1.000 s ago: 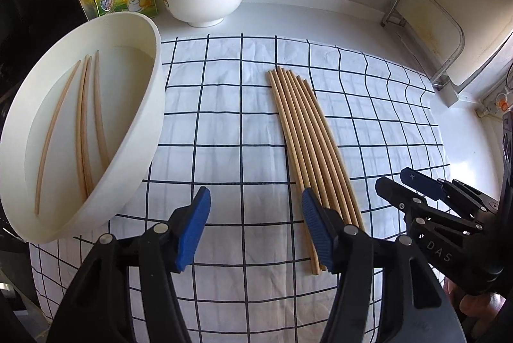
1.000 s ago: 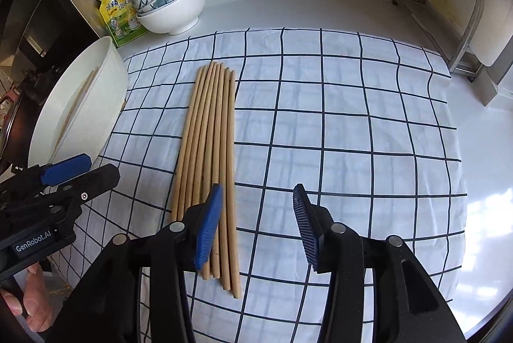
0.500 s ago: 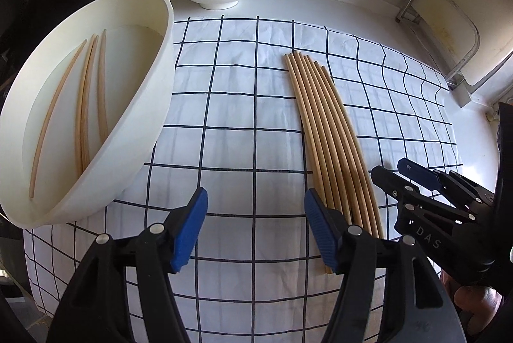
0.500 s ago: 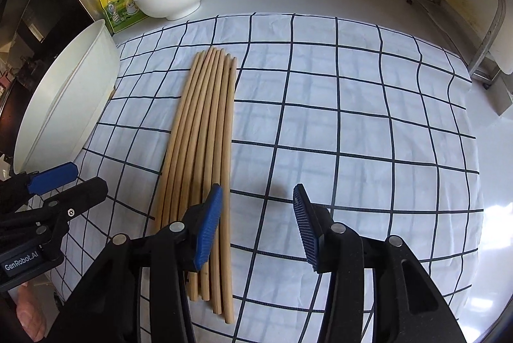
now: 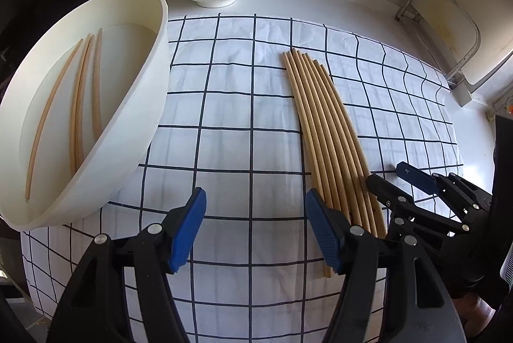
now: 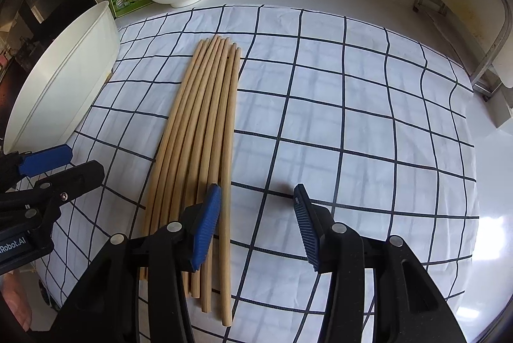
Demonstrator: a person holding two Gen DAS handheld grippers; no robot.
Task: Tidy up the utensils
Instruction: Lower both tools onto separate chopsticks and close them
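Opening wider, the left claw is empty; right claw unchanged, open, empty.

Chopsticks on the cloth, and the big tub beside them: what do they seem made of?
Chopsticks: likely bamboo or wood, matte tan with faint grain. Tub: probably plastic, smooth off-white, slightly glossy, thin rim; ceramic can't be ruled out.

L gripper: jaws opening, gap wider than 1 s ago, nothing btwn pads. In L view, R gripper now nearer chopstick bundle, lower tip at bundle's R edge; before, clear gap. R gripper lower, closer to cloth; bundle looks bigger in R view. L pad now over bundle's near ends.
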